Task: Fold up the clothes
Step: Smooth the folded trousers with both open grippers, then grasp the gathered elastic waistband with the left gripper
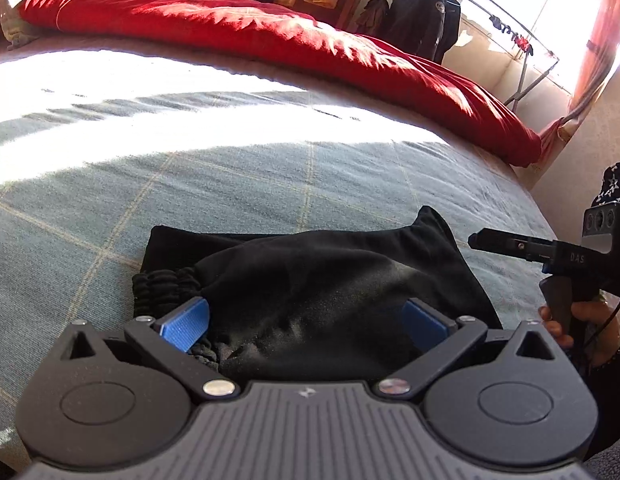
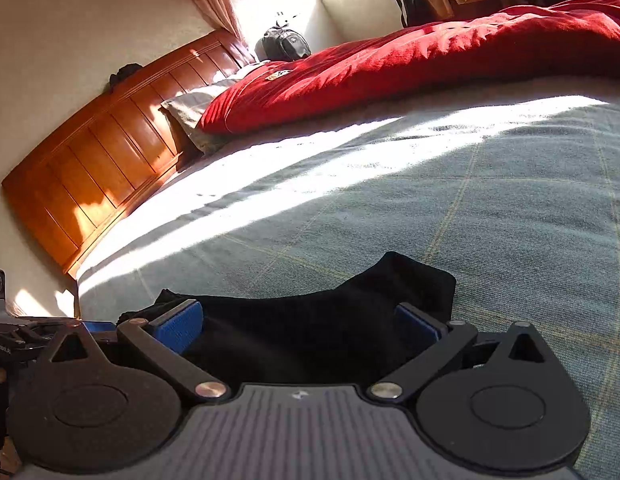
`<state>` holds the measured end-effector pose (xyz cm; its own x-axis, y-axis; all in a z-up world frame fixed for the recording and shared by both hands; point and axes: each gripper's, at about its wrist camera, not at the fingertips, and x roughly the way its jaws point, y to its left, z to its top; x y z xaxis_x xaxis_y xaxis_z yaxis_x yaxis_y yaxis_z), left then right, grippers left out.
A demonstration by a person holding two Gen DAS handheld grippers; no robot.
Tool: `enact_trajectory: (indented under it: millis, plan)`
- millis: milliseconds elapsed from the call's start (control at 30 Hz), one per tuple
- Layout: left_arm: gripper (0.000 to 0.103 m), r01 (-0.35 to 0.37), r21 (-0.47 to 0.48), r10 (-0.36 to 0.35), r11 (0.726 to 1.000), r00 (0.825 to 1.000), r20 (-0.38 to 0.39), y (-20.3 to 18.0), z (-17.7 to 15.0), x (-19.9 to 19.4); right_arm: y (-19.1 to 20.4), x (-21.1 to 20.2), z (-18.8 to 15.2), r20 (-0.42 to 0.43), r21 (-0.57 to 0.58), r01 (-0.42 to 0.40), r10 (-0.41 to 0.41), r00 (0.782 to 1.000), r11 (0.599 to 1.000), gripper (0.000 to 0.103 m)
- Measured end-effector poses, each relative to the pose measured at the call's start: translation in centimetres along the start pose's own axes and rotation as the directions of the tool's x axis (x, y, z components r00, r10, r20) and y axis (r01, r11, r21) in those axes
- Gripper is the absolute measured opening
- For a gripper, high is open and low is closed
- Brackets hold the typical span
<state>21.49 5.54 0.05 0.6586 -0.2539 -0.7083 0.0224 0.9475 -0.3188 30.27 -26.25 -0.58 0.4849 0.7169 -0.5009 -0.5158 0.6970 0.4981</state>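
My left tongs (image 1: 303, 322) stand wide apart over the black garment (image 1: 310, 280), blue pads (image 1: 183, 326) clear of the cloth. My right tongs (image 2: 299, 330) are likewise spread wide above it, nothing clamped. The garment lies bunched on the grey-blue bedspread (image 1: 229, 184) near the bed's close edge, elastic waistband (image 1: 161, 290) to the left. Beyond it lies a red quilt (image 1: 269, 36); the headboard (image 2: 109, 160) stands at far left in the right view.

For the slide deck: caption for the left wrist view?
Left gripper, jaws open, over black garment on bed; right gripper alongside.
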Motion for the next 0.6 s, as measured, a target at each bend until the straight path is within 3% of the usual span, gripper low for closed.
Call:
enact_trajectory:
  millis: [167,267,433,600]
  plan:
    - [0.102,-0.018,-0.070,0.014,0.997,0.998,-0.056,1.1,-1.1,1.5,2.4,-1.5,-2.4,-0.030,-0.020,-0.030,0.029,0.999,0.999,0.103]
    - [0.102,-0.029,-0.086,0.025,0.996,0.998,-0.051,0.9,-0.9,1.3,2.5,-1.2,-3.4,-0.077,-0.014,0.000,-0.001,0.997,1.000,0.103]
    - [0.102,-0.086,-0.008,0.086,0.996,0.995,-0.043,-1.4,0.0,-0.1,2.2,-2.0,-3.5,-0.080,0.012,-0.004,0.005,0.997,1.000,0.103]
    - [0.102,-0.084,0.022,0.085,0.996,0.995,-0.049,-2.7,-0.4,-1.3,2.7,-2.7,-3.0,-0.063,-0.002,-0.003,0.003,0.998,1.000,0.103]
